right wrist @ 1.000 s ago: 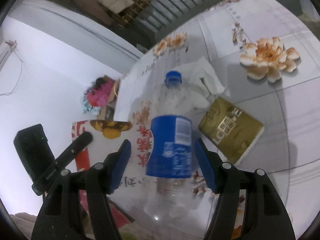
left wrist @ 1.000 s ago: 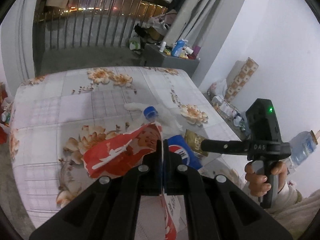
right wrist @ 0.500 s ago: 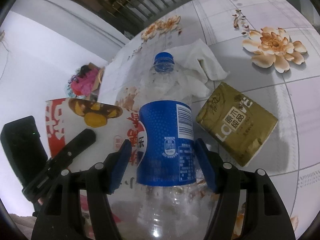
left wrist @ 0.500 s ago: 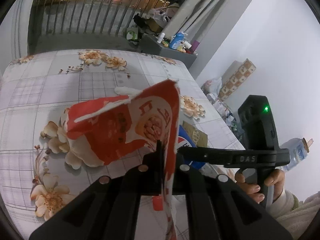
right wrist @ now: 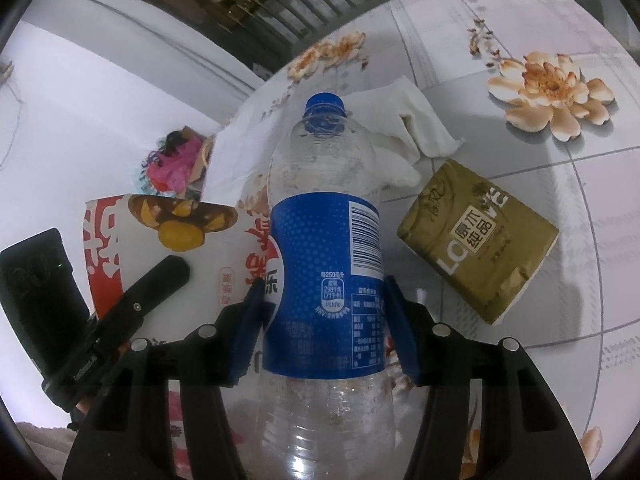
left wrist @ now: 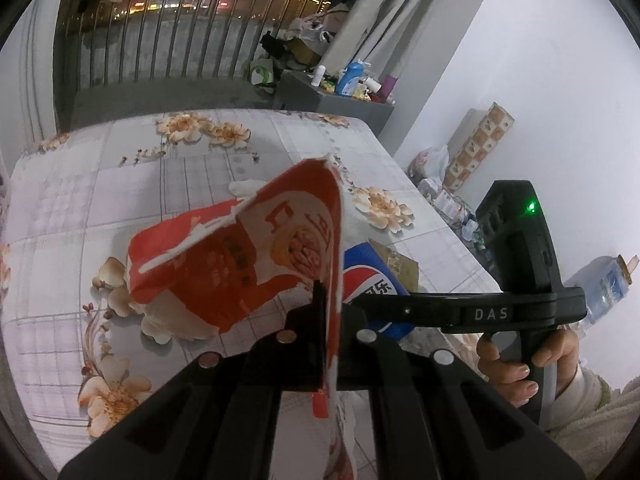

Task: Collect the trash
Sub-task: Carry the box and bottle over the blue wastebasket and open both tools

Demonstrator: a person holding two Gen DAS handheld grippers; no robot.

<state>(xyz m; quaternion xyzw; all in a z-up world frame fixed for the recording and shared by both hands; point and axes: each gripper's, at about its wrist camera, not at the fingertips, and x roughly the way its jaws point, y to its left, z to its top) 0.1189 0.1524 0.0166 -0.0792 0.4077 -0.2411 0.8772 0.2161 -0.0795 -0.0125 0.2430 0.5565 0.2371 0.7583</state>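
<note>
The clear plastic bottle with the blue label and blue cap point(right wrist: 326, 248) lies on the floral tablecloth point(right wrist: 500, 24) between the right gripper point(right wrist: 324, 292) fingers, its long axis along them and its cap pointing away; the jaws are closing, the blue pads at the label. The label shows a barcode and small Chinese print. The left gripper point(left wrist: 330, 312) is clamped on the red-and-white snack bag point(left wrist: 248, 256), held up off the cloth. A gold tissue pack point(right wrist: 478, 236) reading "LO" lies just right of the bottle, a crumpled white tissue point(right wrist: 412, 128) near the cap, and bare cloth beyond.
</note>
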